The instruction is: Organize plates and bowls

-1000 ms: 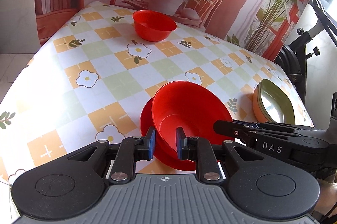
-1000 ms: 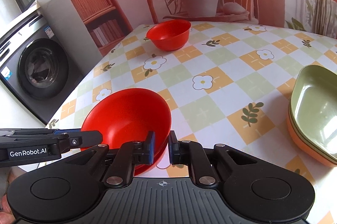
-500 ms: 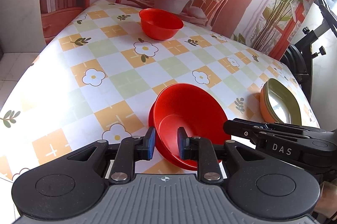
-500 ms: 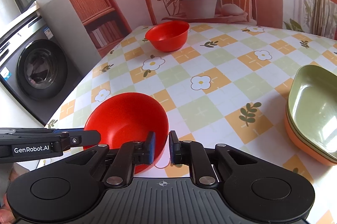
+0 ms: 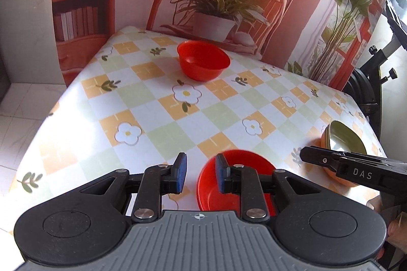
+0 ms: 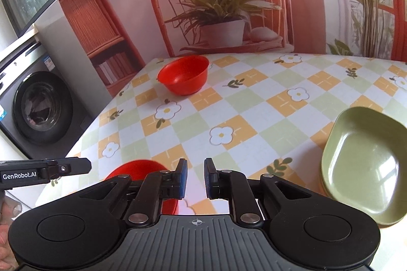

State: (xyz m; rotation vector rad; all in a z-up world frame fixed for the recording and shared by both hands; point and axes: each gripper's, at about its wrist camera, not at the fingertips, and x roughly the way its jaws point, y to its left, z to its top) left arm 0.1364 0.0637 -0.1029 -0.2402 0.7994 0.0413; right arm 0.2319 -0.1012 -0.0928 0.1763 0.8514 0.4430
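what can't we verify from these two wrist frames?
- Near red bowl: lower half hidden by the left tongs; the right wrist view shows only a sliver. Whether a plate lies under it: cannot tell.
- Green dish stack: count unclear; the left wrist view has it behind the right tongs.

The middle of the counter [image 6: 254,118] lies bare in front of me, a broad checked stretch where either of my tongs could pass. At the far end one red bowl [image 6: 183,77] stands alone, with free cloth on both sides of it. Close under my left tongs [image 5: 199,173] sits the near red bowl [image 5: 236,184], just beside their right finger. On my right the green dish [image 6: 366,164] blocks the near corner, stacked on an orange one. The gap between those two near obstacles is open cloth.
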